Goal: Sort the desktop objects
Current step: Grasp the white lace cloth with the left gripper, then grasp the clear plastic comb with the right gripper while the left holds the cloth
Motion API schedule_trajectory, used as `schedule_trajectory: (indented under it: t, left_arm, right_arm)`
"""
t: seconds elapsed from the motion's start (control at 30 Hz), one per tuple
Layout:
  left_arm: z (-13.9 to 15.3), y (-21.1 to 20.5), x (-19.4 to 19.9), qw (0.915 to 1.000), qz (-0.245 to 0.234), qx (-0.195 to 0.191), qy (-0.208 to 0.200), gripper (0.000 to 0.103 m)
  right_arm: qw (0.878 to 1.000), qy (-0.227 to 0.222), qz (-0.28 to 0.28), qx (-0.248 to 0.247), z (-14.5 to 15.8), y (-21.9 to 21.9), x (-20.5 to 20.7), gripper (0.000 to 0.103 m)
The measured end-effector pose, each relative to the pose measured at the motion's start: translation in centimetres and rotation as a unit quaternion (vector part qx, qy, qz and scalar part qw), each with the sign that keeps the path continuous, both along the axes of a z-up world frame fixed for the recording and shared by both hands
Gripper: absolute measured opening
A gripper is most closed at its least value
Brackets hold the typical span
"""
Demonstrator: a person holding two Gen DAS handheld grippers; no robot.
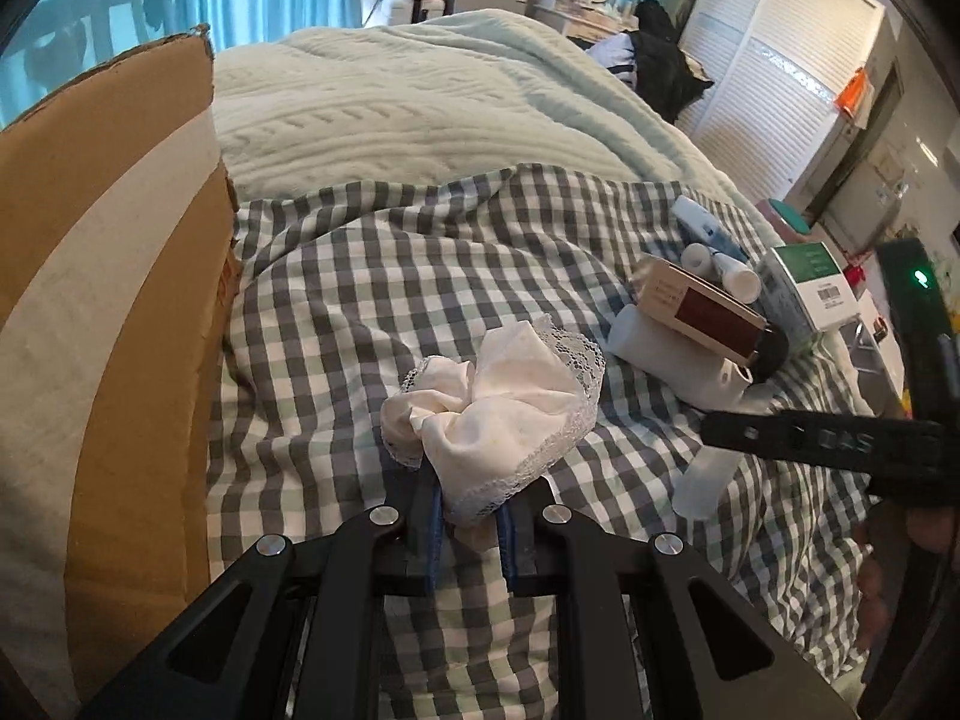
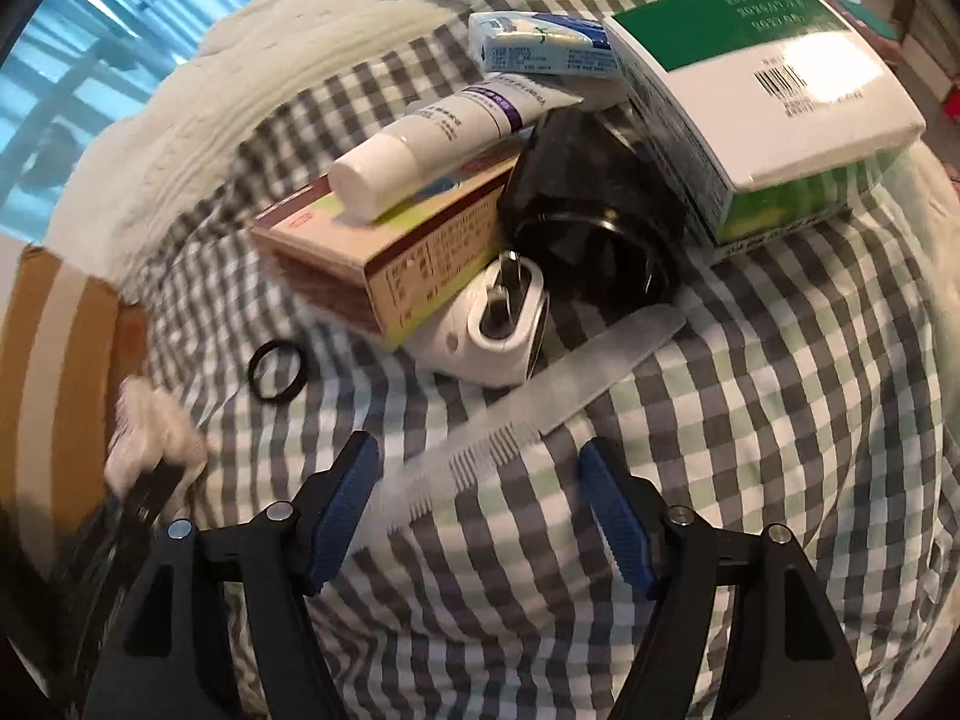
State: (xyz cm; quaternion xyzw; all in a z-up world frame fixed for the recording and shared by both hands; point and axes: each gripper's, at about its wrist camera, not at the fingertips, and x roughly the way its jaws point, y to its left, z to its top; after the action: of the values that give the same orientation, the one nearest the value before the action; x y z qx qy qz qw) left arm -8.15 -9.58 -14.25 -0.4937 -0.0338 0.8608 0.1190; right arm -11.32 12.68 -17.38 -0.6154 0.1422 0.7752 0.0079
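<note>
Left wrist view: my left claw [image 1: 471, 516] pinches a crumpled, lace-edged white cloth [image 1: 498, 402] at frame centre, above the soft checked sheet [image 1: 336, 300]; a cardboard box [image 1: 108, 276] walls the left edge. Right wrist view: my right claw [image 2: 480, 510] gapes wide, gripping nothing, straddling a translucent toothed comb [image 2: 528, 420] at lower centre.

Black angular linkage arms, silver pivot screws, ribbed blue fingers [image 2: 618, 531]

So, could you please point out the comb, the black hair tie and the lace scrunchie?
comb [image 2: 540, 414], right wrist view, mid spine.
black hair tie [image 2: 277, 370], right wrist view, its band.
lace scrunchie [image 1: 498, 402], left wrist view, white fabric.
</note>
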Motion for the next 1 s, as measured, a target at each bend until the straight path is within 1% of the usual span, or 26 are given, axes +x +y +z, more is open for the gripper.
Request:
schedule_trajectory:
  t: [0.03,0.1,0.2,0.27,0.3,0.33,0.37,0.4,0.47,0.6,0.63,0.67,0.77,0.83,0.9,1.0]
  left_arm:
    - [0.0,0.1,0.1,1.0000,-0.005,0.003,0.000,0.015]
    - [-0.1,0.1,0.2,0.9999,-0.009,0.005,-0.002,0.014]
    - [-0.5,0.0,0.4,0.9998,-0.011,0.010,-0.009,0.015]
    - [-0.6,0.0,0.5,0.9998,-0.015,0.010,-0.012,0.015]
    - [-0.7,0.0,0.5,0.9998,-0.015,0.010,-0.013,0.015]
    - [-0.7,0.0,0.6,0.9997,-0.015,0.011,-0.013,0.015]
    - [-0.7,0.0,0.7,0.9997,-0.015,0.013,-0.015,0.015]
    - [-0.7,0.0,0.8,0.9997,-0.014,0.013,-0.016,0.015]
    - [-0.6,0.1,1.1,0.9996,-0.014,0.012,-0.019,0.015]
    - [-0.2,0.2,1.6,0.9997,-0.011,0.010,-0.021,0.015]
    - [0.0,0.3,1.8,0.9997,-0.010,0.008,-0.021,0.015]
    - [0.2,0.4,2.0,0.9997,-0.009,0.007,-0.020,0.015]
    - [0.9,0.7,2.7,0.9999,-0.008,-0.002,-0.012,0.015]
    - [1.4,0.8,3.0,0.9999,-0.007,-0.004,-0.008,0.015]
    - [1.8,1.0,3.1,0.9999,-0.006,-0.005,-0.008,0.015]
    - [2.3,1.3,3.4,0.9999,-0.007,-0.010,-0.004,0.015]
  right_arm:
    - [1.000,0.000,0.005,0.012,-0.1,-0.5,-0.2,0.076]
    - [0.999,-0.004,0.015,0.031,-0.5,-1.2,-0.4,0.076]
    - [0.998,-0.002,0.038,0.056,-0.7,-1.9,-0.2,0.073]
    - [0.996,0.000,0.053,0.072,-0.6,-2.0,0.1,0.061]
    - [0.996,0.001,0.056,0.073,-0.5,-1.9,0.2,0.058]
    - [0.996,0.003,0.055,0.070,-0.2,-1.6,0.4,0.051]
    - [0.996,0.002,0.054,0.066,-0.1,-1.2,0.5,0.043]
    - [0.997,0.004,0.052,0.059,0.2,-0.8,0.6,0.039]
    - [0.998,0.009,0.043,0.036,0.6,0.0,1.0,0.027]
    - [0.998,0.015,0.050,0.018,1.3,0.4,1.9,0.019]
    - [0.998,0.019,0.055,0.008,1.5,0.3,2.2,0.016]
    - [0.998,0.021,0.060,0.000,1.7,0.2,2.3,0.009]
    - [0.995,0.029,0.091,0.007,2.5,-0.5,3.3,0.008]
    - [0.995,0.031,0.098,-0.003,2.9,-0.5,3.8,0.007]
    - [0.994,0.030,0.101,-0.012,3.0,0.4,4.8,0.005]
    - [0.993,0.031,0.111,-0.010,3.1,0.6,5.4,0.003]
